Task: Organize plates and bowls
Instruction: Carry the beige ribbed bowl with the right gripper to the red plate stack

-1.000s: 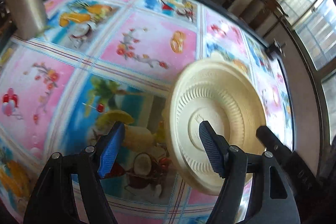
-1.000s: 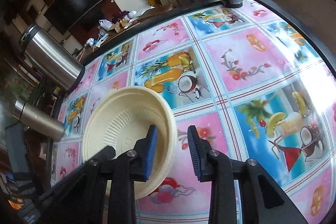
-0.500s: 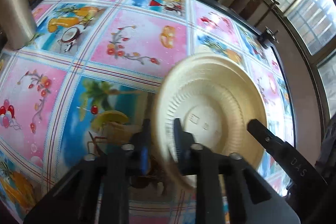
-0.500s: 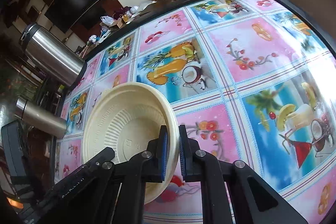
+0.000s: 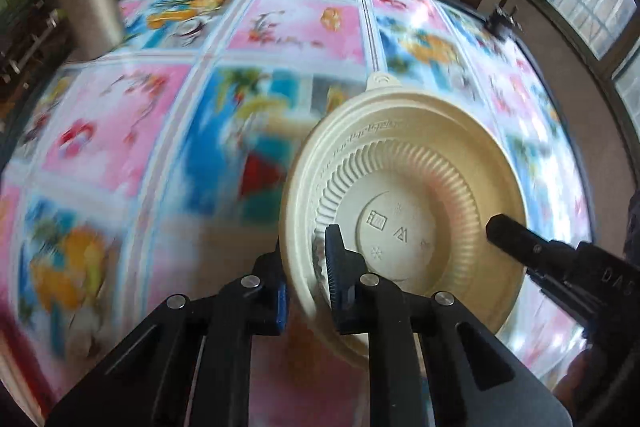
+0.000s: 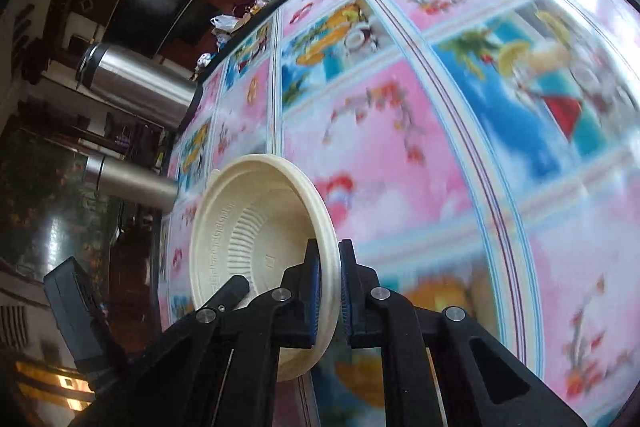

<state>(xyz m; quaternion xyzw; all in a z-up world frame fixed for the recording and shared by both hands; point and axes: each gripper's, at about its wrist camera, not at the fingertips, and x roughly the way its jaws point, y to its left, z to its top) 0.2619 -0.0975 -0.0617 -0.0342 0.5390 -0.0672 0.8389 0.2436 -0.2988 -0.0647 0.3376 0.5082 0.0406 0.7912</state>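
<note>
Fingers (image 5: 334, 259) of the left gripper (image 5: 306, 279) and right gripper (image 6: 329, 283) pinch opposite rims of the cream bowl (image 5: 404, 211): looks light, thin, flexy; grip gently.

One cream bowl (image 5: 420, 187) is in view, raised above the table (image 5: 300, 23), which is itself one, covered in a patterned cloth. Two hand-held grippers are there: the left hand-held gripper (image 5: 306, 267) and the right hand-held gripper (image 6: 329, 275), each at the bowl's rim. Two steel flasks stand beyond the bowl: one wide flask (image 6: 136, 87) and one slim flask (image 6: 128, 183).
</note>
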